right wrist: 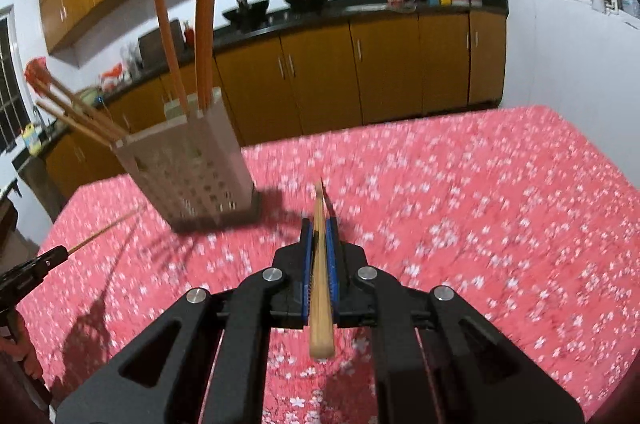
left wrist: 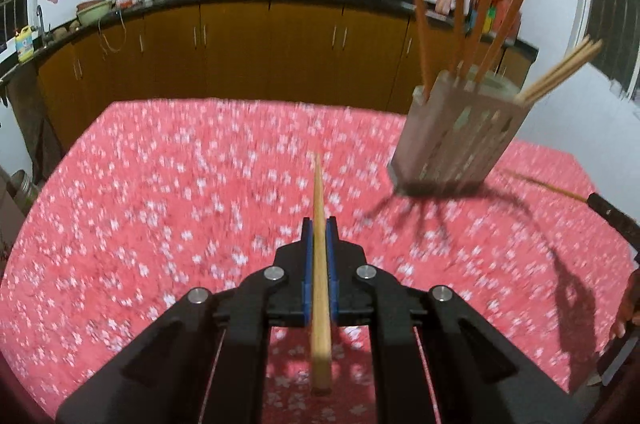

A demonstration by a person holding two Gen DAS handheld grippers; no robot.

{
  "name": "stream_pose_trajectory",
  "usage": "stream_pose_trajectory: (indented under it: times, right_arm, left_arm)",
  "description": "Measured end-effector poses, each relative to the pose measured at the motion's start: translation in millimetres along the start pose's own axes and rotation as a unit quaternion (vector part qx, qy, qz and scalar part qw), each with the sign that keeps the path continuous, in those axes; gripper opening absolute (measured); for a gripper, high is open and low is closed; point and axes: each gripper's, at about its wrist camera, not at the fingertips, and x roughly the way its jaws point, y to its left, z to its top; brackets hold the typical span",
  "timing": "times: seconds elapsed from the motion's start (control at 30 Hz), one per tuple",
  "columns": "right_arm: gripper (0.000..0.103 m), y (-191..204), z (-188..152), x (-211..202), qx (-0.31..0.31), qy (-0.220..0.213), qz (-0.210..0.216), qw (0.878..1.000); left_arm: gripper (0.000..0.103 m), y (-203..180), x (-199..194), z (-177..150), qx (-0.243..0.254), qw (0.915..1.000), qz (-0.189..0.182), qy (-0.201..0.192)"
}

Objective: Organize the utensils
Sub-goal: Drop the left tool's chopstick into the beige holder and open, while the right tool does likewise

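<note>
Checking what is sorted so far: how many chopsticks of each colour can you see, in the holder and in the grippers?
Orange chopsticks in holder: 4
Pale chopsticks in holder: about 3, blurred
Pale chopsticks held: 2, left gripper, right gripper
Total: about 9

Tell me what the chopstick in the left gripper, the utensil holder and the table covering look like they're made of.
Chopstick: likely bamboo or light wood, pale tan, matte, no gloss.
Utensil holder: probably plastic, possibly coated metal; pale grey, with cut-out slots in its walls.
Table covering: looks like printed fabric or vinyl sheet, red with small white flowers; motion blur leaves the weave unclear.
</note>
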Motion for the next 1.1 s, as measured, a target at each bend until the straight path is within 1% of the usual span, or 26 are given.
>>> stream_pose_trajectory:
  times: [0.1,0.23,0.6,0.73,0.8,0.93,1.1]
  right_arm:
    - [0.008,-0.7,5.3,-6.4,0.002,-0.016,0.001,1.000]
    - [0.008,-1.5,7.8,-6.7,0.003,-0.020,0.001,1.000]
    - [0.007,-0.7,8.0,-7.4,0.002,-0.025,0.002,1.000]
    - [0.007,1.9,23.1,-27.9,0.004,-0.069,0.020,0.997]
    - [0.007,3.3,31.2,-35.8,0.006,-0.080,0.031,0.996]
    - [0.007,9.4,49.4,-54.0,0.014,-0.096,0.070,0.993]
    - [0.007,16.4,69.7,-75.1,0.030,-0.118,0.130,0.984]
  left_arm:
    - [0.008,-3.4,-12.8,10.8,-0.004,0.9996,-0.013,-0.025]
    - [0.007,-6.0,-21.8,17.6,-0.007,0.9987,-0.023,-0.044]
    - [0.007,-4.7,-26.3,20.1,-0.012,0.9985,-0.027,-0.046]
    - [0.007,-7.3,-34.7,27.5,-0.006,0.9975,-0.043,-0.056]
    - [0.007,-12.4,-43.8,34.2,0.002,0.9962,-0.056,-0.067]
    - [0.007,-25.5,-64.6,49.0,0.015,0.9913,-0.097,-0.088]
    - [0.007,-47.9,-85.7,62.4,0.030,0.9833,-0.140,-0.112]
